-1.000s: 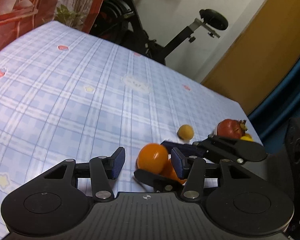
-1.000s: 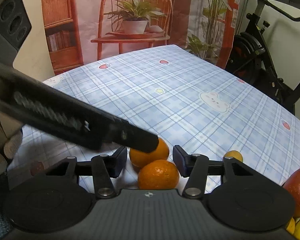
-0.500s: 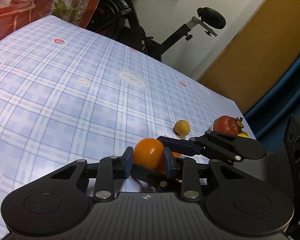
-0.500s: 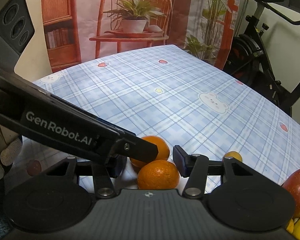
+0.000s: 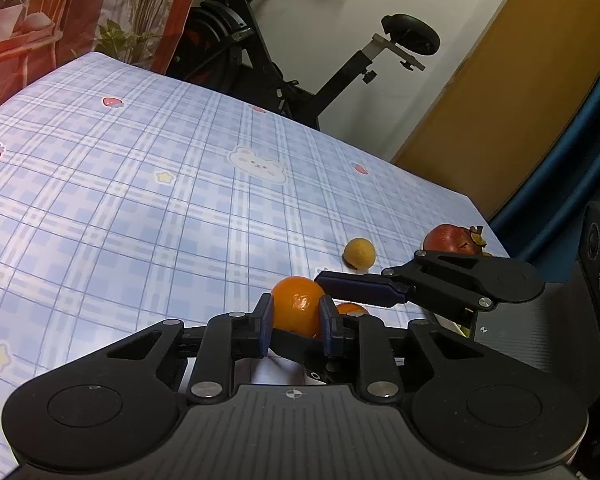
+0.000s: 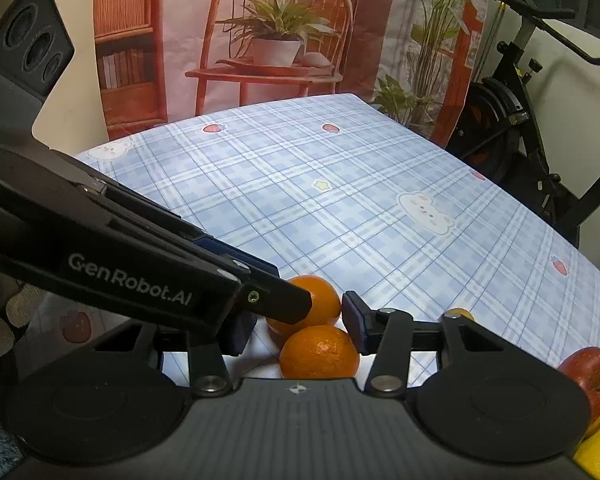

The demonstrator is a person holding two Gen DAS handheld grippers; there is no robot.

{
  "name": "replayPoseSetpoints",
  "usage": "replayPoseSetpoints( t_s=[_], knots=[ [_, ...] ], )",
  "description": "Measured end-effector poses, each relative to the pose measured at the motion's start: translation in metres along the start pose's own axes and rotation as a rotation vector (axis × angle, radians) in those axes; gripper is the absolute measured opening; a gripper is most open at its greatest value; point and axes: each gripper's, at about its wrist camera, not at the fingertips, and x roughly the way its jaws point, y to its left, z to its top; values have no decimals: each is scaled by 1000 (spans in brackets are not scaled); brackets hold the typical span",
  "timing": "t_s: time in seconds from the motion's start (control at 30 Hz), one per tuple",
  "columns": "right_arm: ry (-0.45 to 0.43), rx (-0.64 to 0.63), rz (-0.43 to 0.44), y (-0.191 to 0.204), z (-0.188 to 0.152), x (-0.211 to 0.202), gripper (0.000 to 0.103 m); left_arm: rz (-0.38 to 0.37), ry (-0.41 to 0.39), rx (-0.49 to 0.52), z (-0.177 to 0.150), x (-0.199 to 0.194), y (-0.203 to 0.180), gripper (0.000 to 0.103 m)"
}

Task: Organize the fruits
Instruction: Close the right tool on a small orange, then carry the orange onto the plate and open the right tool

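My left gripper (image 5: pixel 296 322) is shut on an orange (image 5: pixel 297 305), its blue pads pressed against both sides. A second orange (image 5: pixel 351 308) lies just behind to the right. In the right wrist view my right gripper (image 6: pixel 296 330) is open around the nearer orange (image 6: pixel 319 353); the held orange (image 6: pixel 320 296) sits just beyond, with the left gripper's finger (image 6: pixel 276 300) across it. A small yellow fruit (image 5: pixel 359 253) and a red apple (image 5: pixel 450 238) lie further right on the tablecloth.
The table wears a blue plaid cloth (image 5: pixel 140 184). A red apple (image 6: pixel 592 380) and a yellow lemon (image 6: pixel 598 452) lie at the right edge of the right wrist view. An exercise bike (image 5: pixel 284 64) stands behind the table.
My left gripper has closed from open onto the orange. The right gripper has stayed open over the nearer orange.
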Motion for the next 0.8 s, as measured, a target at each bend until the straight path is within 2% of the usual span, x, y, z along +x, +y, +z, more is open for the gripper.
replayPoseSetpoints(
  t_s=[0.27,0.3,0.33,0.37,0.47,0.57,0.8],
  knots=[
    [32,-29,-11,0,0,8,47,-11,0,-7,0,0,3,26],
    [29,-28,-12,-1,0,8,46,-15,4,-20,0,0,5,34],
    [25,-23,-10,-1,0,7,46,-25,14,-36,1,1,7,45],
    [20,-18,-5,-2,-1,6,45,-34,16,-51,1,1,9,48],
    [0,-24,4,1,0,1,45,-37,15,-61,1,0,10,46],
    [-23,-35,4,7,0,-3,45,-30,4,-58,1,-3,8,37],
    [-110,-18,-21,11,0,-23,45,-49,-64,-54,3,-24,0,36]
  ],
)
